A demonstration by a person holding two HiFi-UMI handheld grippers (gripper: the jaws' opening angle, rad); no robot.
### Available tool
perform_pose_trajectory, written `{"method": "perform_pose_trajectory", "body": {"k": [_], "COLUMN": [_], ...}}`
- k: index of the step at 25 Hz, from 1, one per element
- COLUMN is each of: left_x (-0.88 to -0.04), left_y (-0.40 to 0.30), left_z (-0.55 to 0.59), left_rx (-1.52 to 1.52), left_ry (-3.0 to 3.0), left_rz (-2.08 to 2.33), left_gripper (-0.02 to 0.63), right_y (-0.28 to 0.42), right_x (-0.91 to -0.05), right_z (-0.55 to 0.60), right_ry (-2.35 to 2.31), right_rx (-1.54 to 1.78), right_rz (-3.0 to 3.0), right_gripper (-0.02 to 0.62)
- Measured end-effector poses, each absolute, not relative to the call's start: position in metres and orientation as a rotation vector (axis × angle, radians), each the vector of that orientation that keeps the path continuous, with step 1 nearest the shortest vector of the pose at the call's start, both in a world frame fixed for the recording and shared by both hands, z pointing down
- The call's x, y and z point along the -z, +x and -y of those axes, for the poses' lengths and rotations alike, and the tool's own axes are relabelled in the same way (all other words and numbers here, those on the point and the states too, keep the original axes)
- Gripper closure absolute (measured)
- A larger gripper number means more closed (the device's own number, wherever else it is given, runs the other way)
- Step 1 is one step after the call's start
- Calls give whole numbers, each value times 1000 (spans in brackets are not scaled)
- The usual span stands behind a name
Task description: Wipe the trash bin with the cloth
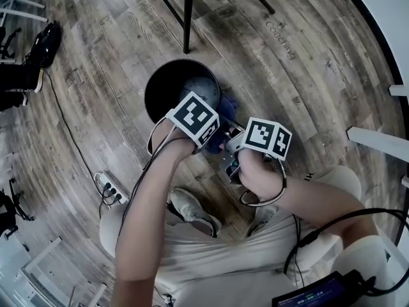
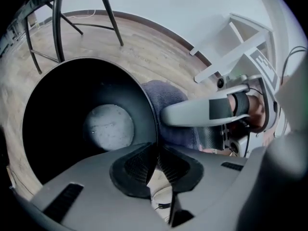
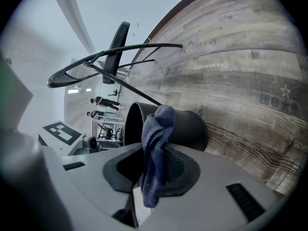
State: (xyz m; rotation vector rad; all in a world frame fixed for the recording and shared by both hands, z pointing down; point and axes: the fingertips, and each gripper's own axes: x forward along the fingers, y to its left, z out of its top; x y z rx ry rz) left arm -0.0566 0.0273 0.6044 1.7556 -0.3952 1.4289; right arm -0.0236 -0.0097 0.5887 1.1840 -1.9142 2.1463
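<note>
The wooden floor (image 1: 307,56) fills the head view, and the legs of a chair (image 1: 186,18) stand at the top of the frame. The bin (image 1: 153,85) sits on the floor just below the chair, in the upper centre, right in front of the seated person's knees. It is a round black bin with its mouth open towards the camera. The inside wall is dark, and the bottom shows as a pale grey, speckled disc that looks dusty.

The left gripper (image 2: 156,153) points steeply down at the near side of the bin. Its jaws are pinched on the thin rim, which runs straight in between the pads. This grip most likely steadies the light bin so it will not slide or tip while it is rubbed.

The right gripper (image 3: 153,170) hangs just right of the left one, beside the bin's outer wall. Its jaws are clamped on the cloth (image 3: 156,143), with a fold sticking out past the tips towards the bin, probably to act as the wiping pad. The cloth is a dark blue knit, bunched and limp. Whether it touches the bin, I cannot tell.
</note>
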Motion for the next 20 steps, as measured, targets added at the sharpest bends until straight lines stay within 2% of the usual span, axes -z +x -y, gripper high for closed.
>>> {"method": "perform_pose_trajectory", "body": {"k": [20], "left_x": [-605], "left_y": [-51], "left_z": [-27], "left_rx": [-1394], "left_ry": [1793], "left_rz": [344], "left_gripper": [557], "right_y": [-9], "right_x": [-720], "right_z": [32], "right_ry": [1282], "right_rx": [-2000], "right_rz": [1740], "right_gripper": [532]}}
